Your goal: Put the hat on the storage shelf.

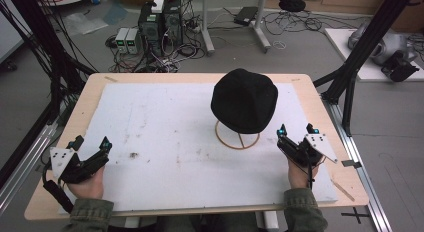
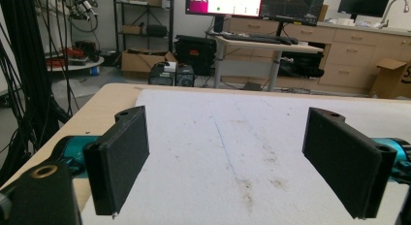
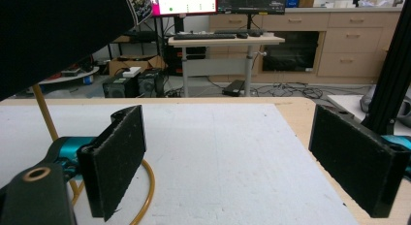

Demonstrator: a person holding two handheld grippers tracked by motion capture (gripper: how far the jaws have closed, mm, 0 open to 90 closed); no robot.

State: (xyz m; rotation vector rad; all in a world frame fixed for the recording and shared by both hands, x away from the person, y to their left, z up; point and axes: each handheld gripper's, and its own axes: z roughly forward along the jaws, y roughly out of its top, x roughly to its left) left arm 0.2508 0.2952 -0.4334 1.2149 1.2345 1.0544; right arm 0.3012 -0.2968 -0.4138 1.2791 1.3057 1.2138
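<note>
A white foam mat point(image 1: 165, 137) covers most of the wooden table point(image 1: 95, 89). On its far right part a black hat point(image 1: 244, 99) sits on a gold wire stand point(image 1: 237, 140), hiding the stand's top; only the ring base and part of the stem show. In the right gripper view the hat is cut off at the upper left corner. The right gripper point(image 1: 298, 132) rests just right of the stand, jaws wide apart, holding nothing. The left gripper point(image 1: 91, 143) lies well left of the stand, jaws likewise spread and empty.
</note>
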